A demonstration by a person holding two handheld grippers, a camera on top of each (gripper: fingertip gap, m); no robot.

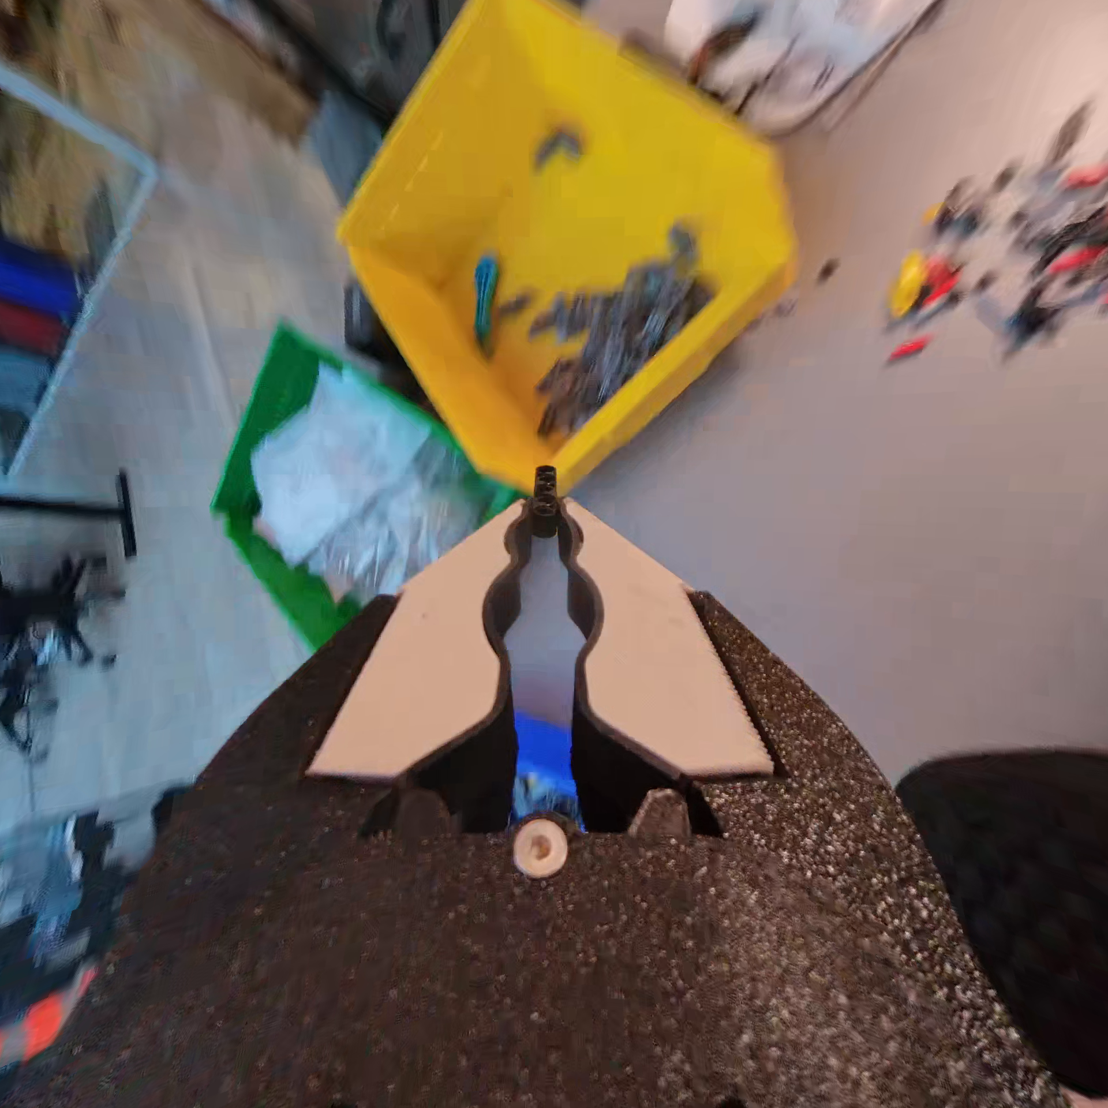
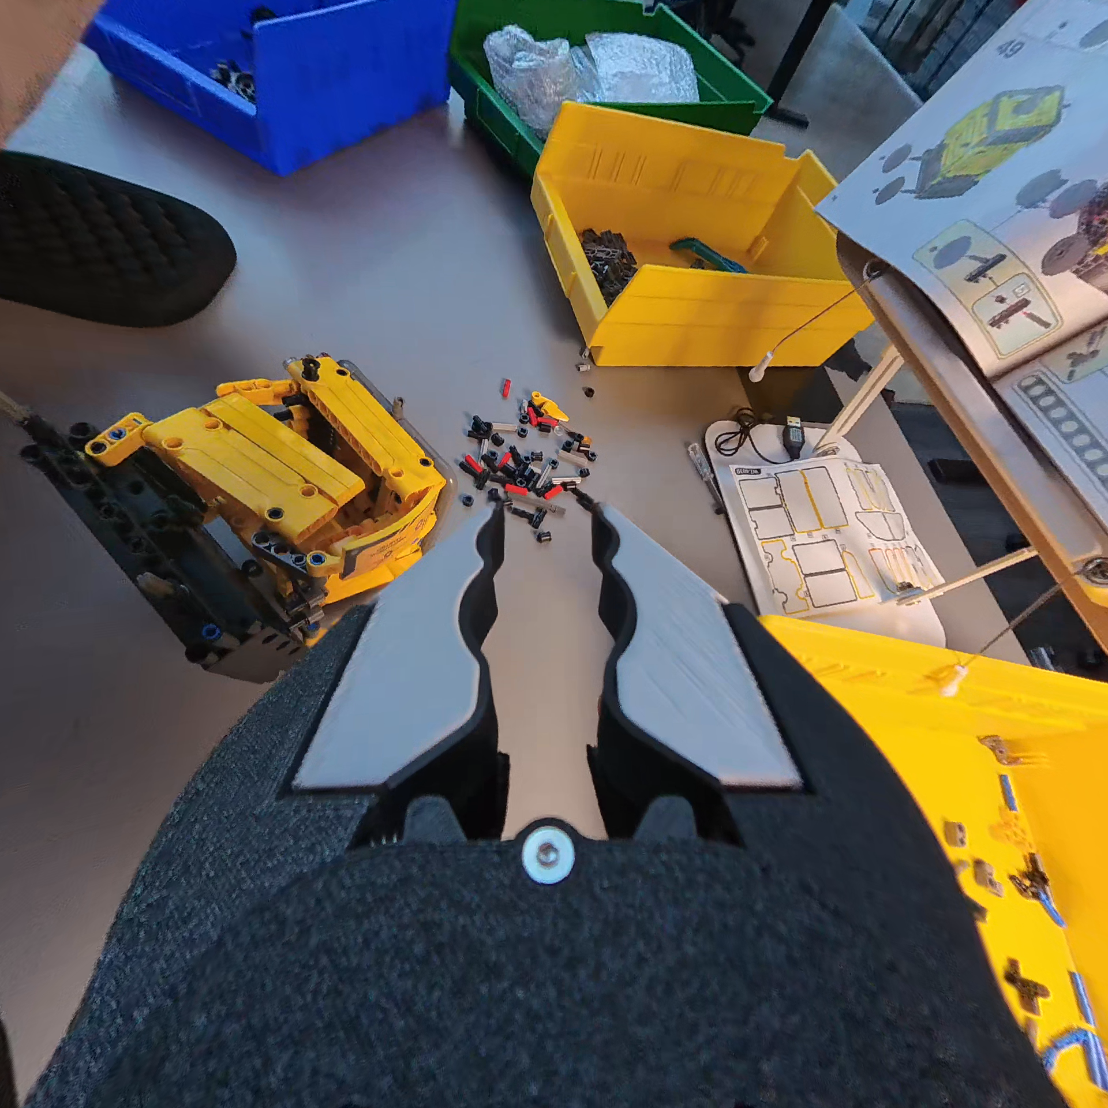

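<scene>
The left gripper (image 1: 545, 509) is pinching a small black beam with holes (image 1: 544, 493) at its very tips, at the centre of the left wrist view. Just beyond it, in the upper middle of the frame, is a yellow bin (image 1: 419, 312) holding dark small parts; this view is blurred. To the lower left of that bin is a green bin (image 1: 252, 443) with clear plastic bags (image 1: 348, 473) inside.

The right gripper (image 2: 547, 509) is spread apart and holds nothing, hovering over the grey desk (image 2: 384, 240). Its tips are at the near edge of a heap of small black, red and grey pins (image 2: 521, 455) in the middle of the frame. Left of the heap lies a partly built yellow and black brick model (image 2: 258, 479). To the right is a white sticker sheet (image 2: 821, 539), with an open instruction booklet (image 2: 983, 180) on a stand at the upper right. A blue bin (image 2: 336, 90) is at the top left.
</scene>
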